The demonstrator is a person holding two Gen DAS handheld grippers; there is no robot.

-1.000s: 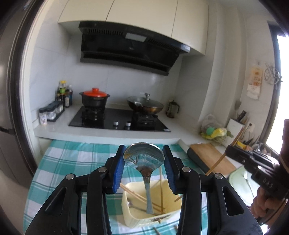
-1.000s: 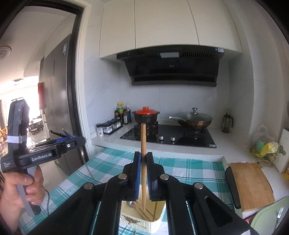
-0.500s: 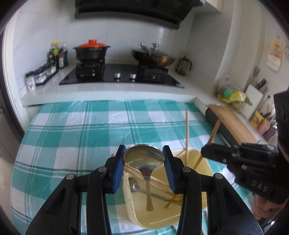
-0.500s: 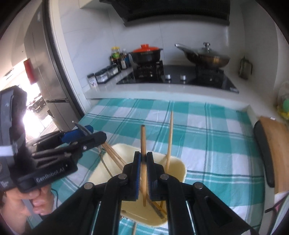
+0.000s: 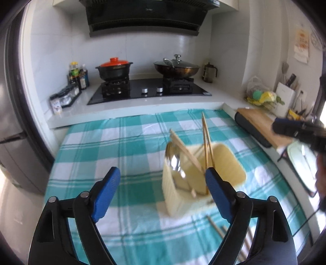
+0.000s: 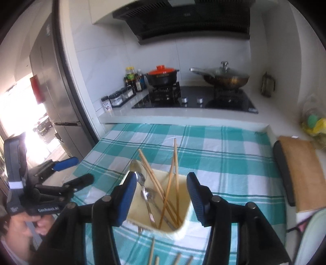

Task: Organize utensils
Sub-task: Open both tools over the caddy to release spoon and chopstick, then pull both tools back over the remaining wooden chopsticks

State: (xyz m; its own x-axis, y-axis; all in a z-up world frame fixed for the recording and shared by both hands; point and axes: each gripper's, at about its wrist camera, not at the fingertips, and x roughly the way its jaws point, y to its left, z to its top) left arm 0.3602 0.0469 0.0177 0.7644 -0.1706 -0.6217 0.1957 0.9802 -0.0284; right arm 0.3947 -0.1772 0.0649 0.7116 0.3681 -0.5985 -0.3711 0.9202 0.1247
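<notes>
2 grippers' fingers are opening, empty; only the right view shows the bin's point(image 6: 184, 223) floor.

A teal-and-white checked tablecloth point(image 5: 126, 142) covers the table in front of a white countertop point(image 5: 142, 106) that carries a black glass gas hob point(image 5: 150, 91). On the hob's left burner stands a black clay pot with an orange-red lid point(image 5: 114, 68), and on the right burner a dark wok under a glass lid point(image 5: 176, 68), both below a black range hood point(image 5: 146, 18). Dark sauce bottles point(image 5: 79, 76) stand left of the hob, a wooden cutting board point(image 6: 299, 173) lies at the table's right edge, and a steel-grey refrigerator point(image 6: 51, 85) stands at the far left.
</notes>
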